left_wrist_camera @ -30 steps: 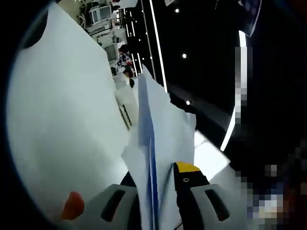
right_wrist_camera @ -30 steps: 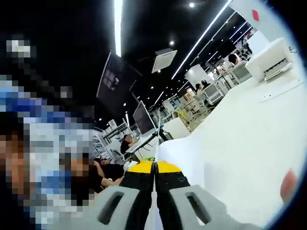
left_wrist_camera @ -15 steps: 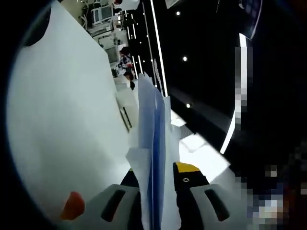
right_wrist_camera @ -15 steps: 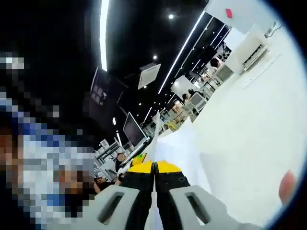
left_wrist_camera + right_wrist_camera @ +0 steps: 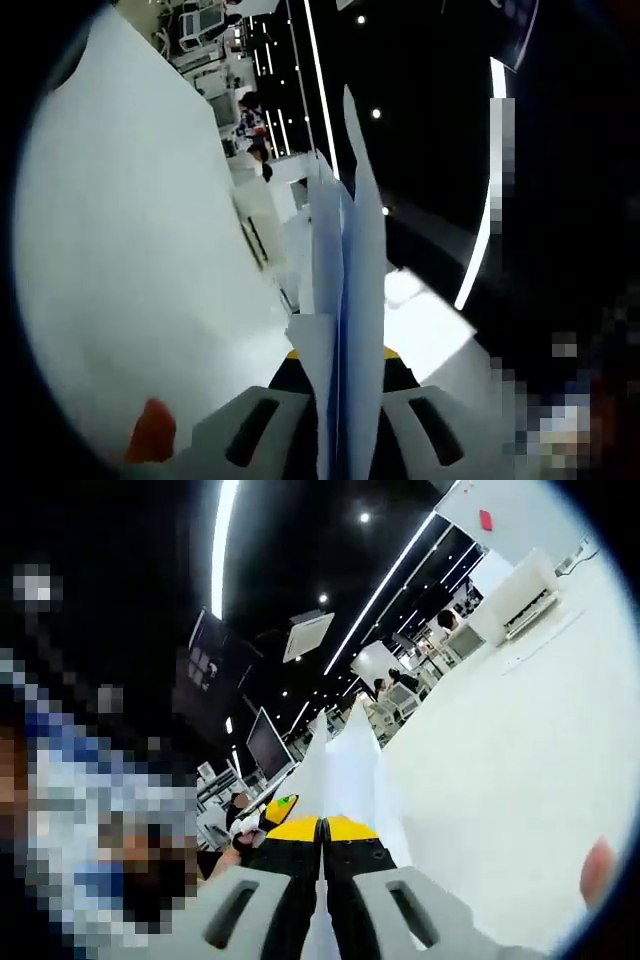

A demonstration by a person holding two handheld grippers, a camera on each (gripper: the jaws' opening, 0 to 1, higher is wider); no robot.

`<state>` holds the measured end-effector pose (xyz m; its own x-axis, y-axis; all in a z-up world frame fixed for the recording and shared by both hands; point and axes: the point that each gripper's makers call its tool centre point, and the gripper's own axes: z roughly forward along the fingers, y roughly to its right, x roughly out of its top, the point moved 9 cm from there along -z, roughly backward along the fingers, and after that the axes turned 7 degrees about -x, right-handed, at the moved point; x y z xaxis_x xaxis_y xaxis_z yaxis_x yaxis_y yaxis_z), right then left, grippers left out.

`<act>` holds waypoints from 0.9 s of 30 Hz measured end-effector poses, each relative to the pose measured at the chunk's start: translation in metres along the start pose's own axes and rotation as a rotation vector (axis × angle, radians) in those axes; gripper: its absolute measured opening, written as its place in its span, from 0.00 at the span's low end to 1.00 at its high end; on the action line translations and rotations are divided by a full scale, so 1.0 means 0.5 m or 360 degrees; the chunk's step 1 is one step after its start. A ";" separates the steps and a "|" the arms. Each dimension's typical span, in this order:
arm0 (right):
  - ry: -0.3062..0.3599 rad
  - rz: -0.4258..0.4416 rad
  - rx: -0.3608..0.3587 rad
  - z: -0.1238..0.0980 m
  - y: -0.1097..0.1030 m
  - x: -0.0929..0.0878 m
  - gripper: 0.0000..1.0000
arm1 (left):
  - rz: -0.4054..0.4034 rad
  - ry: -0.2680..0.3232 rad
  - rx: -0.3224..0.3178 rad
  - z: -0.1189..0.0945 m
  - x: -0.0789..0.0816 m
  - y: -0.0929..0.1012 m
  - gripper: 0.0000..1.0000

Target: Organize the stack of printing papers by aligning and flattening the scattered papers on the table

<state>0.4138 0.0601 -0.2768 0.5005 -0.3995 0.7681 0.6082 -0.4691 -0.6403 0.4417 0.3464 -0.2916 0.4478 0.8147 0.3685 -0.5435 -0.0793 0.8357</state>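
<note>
The stack of white printing papers (image 5: pixel 345 260) stands edge-on between the jaws of my left gripper (image 5: pixel 340 372), which is shut on it. The sheets rise in a narrow sheaf, with uneven top edges and one short sheet sticking out low on the left. In the right gripper view the same papers (image 5: pixel 345 765) rise as a thin white sheet from my right gripper (image 5: pixel 322 830), whose yellow-tipped jaws are pressed shut on the paper's edge. The white table (image 5: pixel 130 250) lies tilted along the left of the left gripper view and also shows as the table (image 5: pixel 500 780) on the right of the right gripper view.
A white box-shaped machine (image 5: pixel 522 588) stands at the table's far end. An orange blob (image 5: pixel 150 432) sits low near the left jaw. People and desks with monitors (image 5: pixel 268 742) fill the room behind, under a dark ceiling with strip lights.
In the left gripper view the spread sheets have closed into a tighter, taller sheaf. In the right gripper view the paper now stands higher above the jaws. Both cameras have shifted slightly.
</note>
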 end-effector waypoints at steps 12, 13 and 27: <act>-0.0008 -0.0044 0.0027 -0.008 -0.008 -0.010 0.00 | 0.0006 0.0010 -0.0029 0.008 0.006 0.009 0.06; 0.0011 -0.0128 0.0033 -0.008 -0.006 -0.008 0.00 | 0.0006 0.0009 -0.0031 0.008 0.005 0.011 0.06; 0.0041 -0.0466 0.0173 -0.015 0.021 0.069 0.84 | 0.0081 -0.0086 -0.0057 0.014 0.000 0.036 0.06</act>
<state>0.4329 0.0358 -0.2569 0.2792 -0.2804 0.9184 0.7871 -0.4811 -0.3861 0.4370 0.3411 -0.2738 0.4561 0.7780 0.4321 -0.5911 -0.0982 0.8006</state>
